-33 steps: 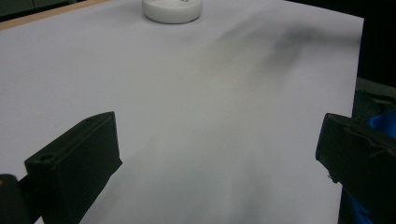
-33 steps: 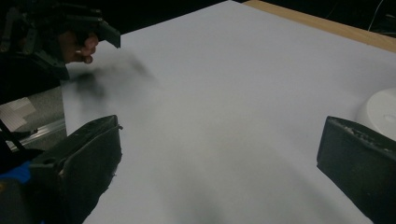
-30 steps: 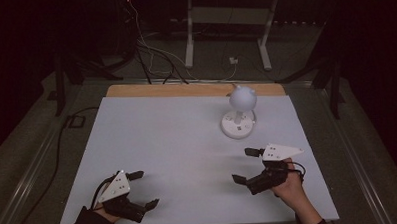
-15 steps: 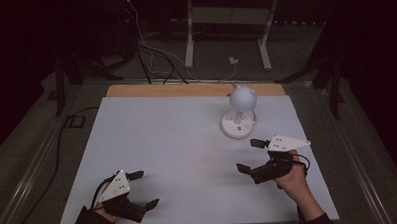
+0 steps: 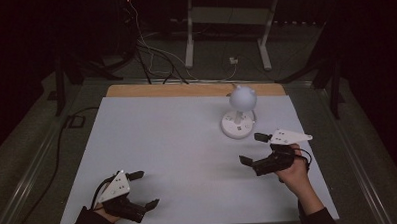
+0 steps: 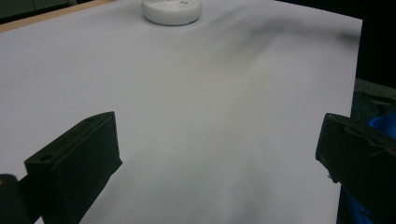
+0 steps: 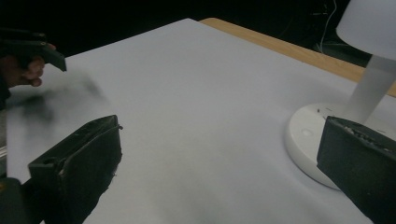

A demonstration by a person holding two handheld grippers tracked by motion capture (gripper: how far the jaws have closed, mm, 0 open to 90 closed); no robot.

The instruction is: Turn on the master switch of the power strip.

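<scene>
With both sets of jaws spread and empty, the right gripper [image 5: 255, 149] hovers just beside the white lamp [image 5: 239, 113], lamp at its 11 o'clock; the left gripper [image 5: 141, 189] sits at the table's [image 5: 167, 138] 7 o'clock corner.

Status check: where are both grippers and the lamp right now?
Right gripper open, empty, just short of the small white table lamp. Left gripper open, empty, near table edge. Lamp upright, untouched; nothing between it and right gripper.
</scene>
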